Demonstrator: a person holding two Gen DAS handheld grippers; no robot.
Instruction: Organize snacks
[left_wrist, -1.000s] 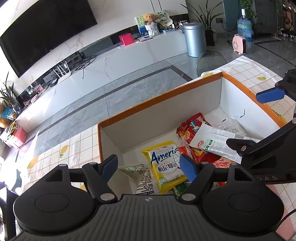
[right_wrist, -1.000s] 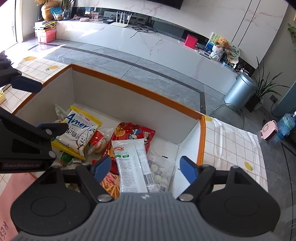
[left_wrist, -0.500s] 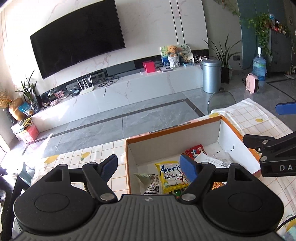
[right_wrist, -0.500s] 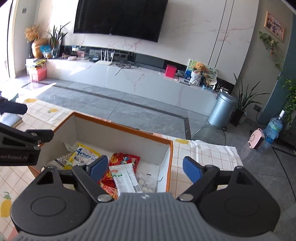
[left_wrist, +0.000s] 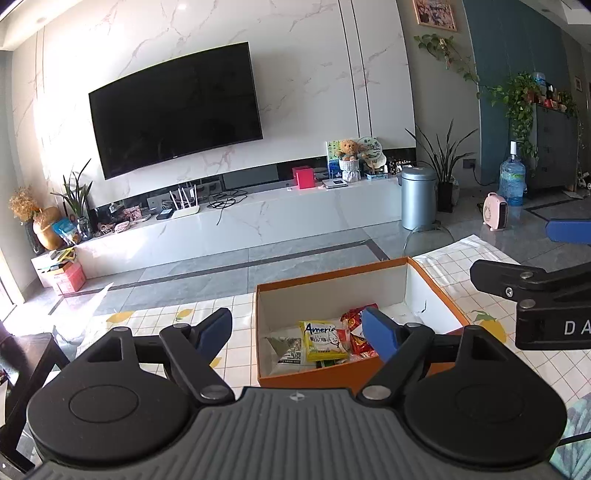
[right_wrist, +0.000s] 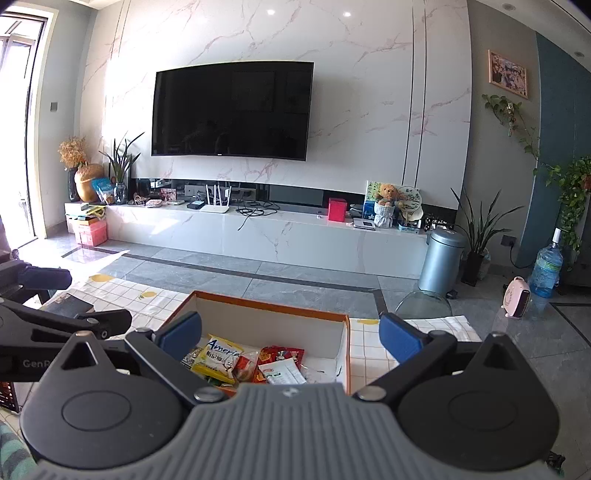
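The left gripper (left_wrist: 297, 328) and right gripper (right_wrist: 290, 334), jaws just widened, are held spread and empty; snack packets (left_wrist: 325, 339), perhaps six, are seen in the orange box (left_wrist: 439, 295) at lower centre.

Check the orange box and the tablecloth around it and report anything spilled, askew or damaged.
Nothing spilled. The snack packets, including the yellow packet, lie jumbled and overlapping inside the orange box, none on the tablecloth. A small dark mark shows on the box's inner wall; whether it is damage is unclear.

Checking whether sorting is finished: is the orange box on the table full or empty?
Partly filled. The orange box holds a yellow snack bag, a red packet and others lying flat on its floor, well below the rim.
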